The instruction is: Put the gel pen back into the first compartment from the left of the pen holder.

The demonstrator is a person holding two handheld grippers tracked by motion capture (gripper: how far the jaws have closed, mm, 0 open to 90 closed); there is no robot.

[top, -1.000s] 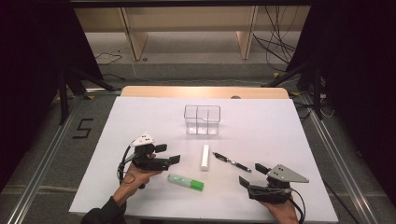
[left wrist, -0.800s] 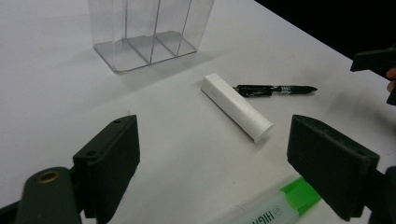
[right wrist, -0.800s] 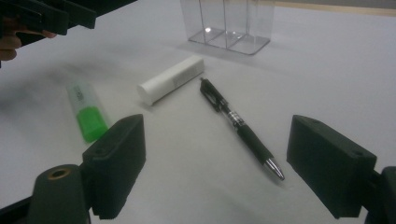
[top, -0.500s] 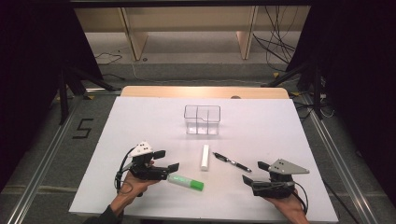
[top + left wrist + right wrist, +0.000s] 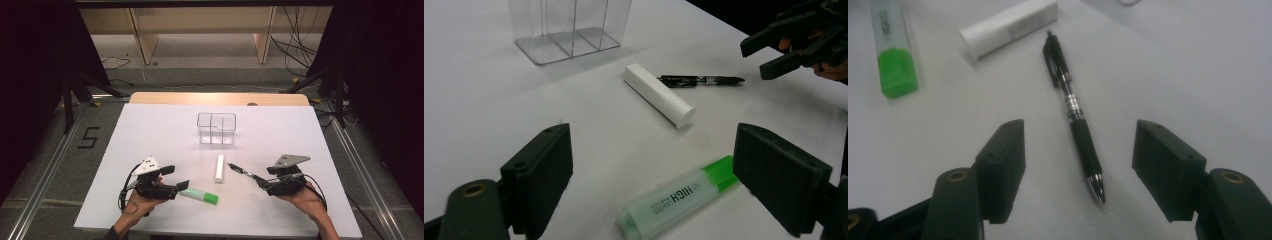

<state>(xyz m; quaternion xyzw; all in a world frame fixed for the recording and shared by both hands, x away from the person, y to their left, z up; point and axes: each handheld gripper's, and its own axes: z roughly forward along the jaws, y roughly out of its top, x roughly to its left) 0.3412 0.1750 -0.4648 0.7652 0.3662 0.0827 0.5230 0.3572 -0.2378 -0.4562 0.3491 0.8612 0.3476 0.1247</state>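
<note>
Right gripper (image 5: pixel 1080 165) stands with its jaws partly apart on either side of the black pen (image 5: pixel 1073 112), whose tip lies on the table between the two pads; neither pad touches the barrel, and the jaws have just been closing in on it. Seen from the high view, this gripper (image 5: pixel 261 182) sits near the table's front right with the pen (image 5: pixel 241 170) running up and to the left from it, flat on the white tabletop (image 5: pixel 150 130). Left gripper (image 5: pixel 651 175) is wide open and holds nothing; the green highlighter (image 5: pixel 679 197) lies on the table between its jaws, untouched by either pad. From above, that gripper (image 5: pixel 176 177) is at the front left, and the highlighter (image 5: pixel 200 195) lies just to its right, its green cap pointing toward the table's middle. A white cylinder (image 5: pixel 219 168) rests between the highlighter and the pen, close to the pen's far end but not visibly touching it. Farther back, near the centre of the table, stands a clear plastic organizer (image 5: pixel 216 128) with divided compartments, upright and well apart from the other items.
</note>
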